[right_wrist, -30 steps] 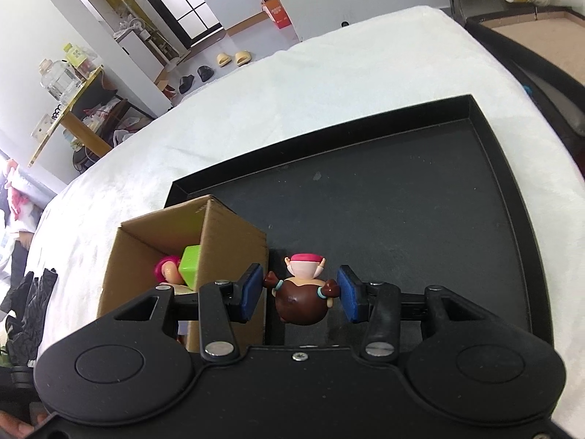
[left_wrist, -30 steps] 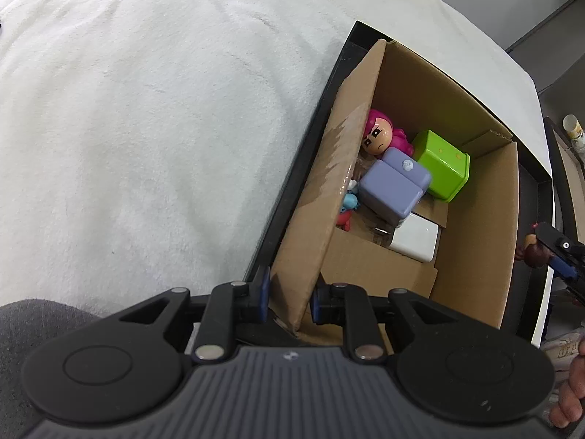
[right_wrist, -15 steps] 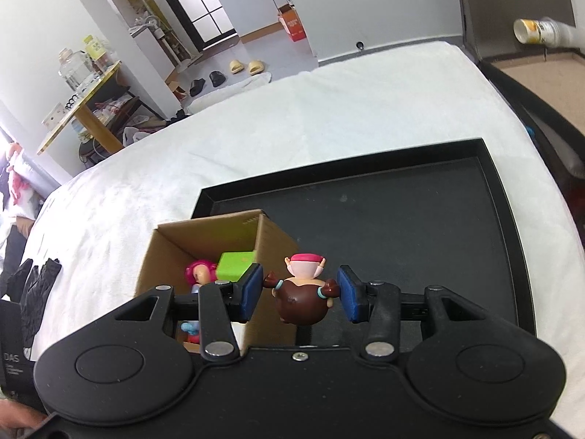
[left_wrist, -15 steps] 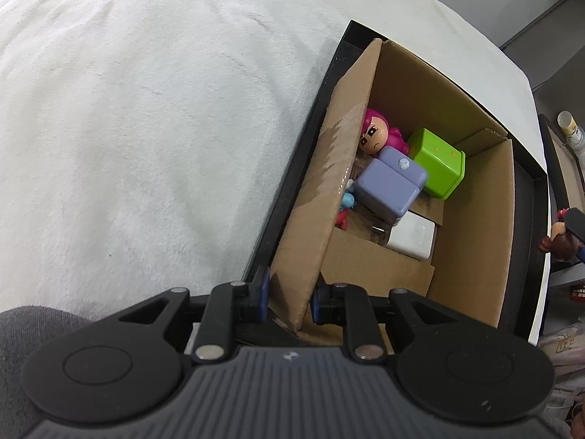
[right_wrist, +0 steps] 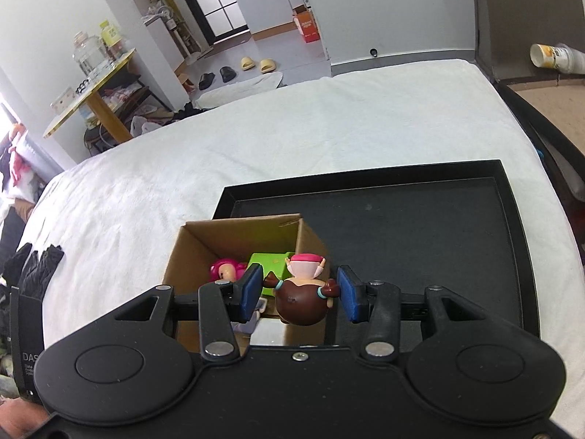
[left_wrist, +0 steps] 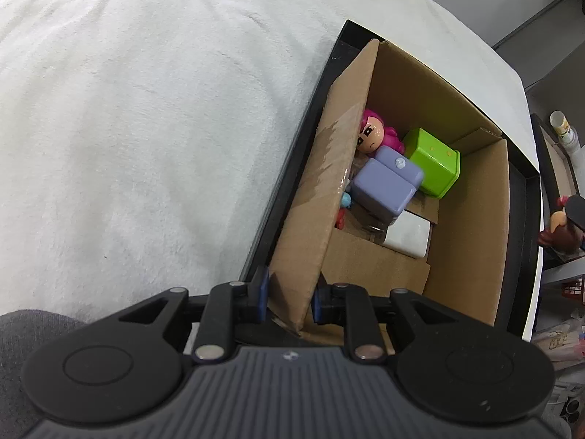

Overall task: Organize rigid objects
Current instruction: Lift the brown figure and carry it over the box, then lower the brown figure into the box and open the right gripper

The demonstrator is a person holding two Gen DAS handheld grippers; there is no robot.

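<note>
One cardboard box, one tray, two dolls, three blocks.

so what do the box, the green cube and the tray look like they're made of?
Box: brown corrugated cardboard, matte; cut edges and folded flaps show, plus a glossy strip, probably tape, on the near wall.
Green cube: looks like hard moulded plastic, smooth, slight sheen, rounded corners.
Tray: black, rigid, raised rim, dull finish; plastic or coated metal, can't tell which.

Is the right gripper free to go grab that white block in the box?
Probably not: the right gripper is shut on the brown-haired figurine, and the lavender block partly overlaps the white block.
</note>
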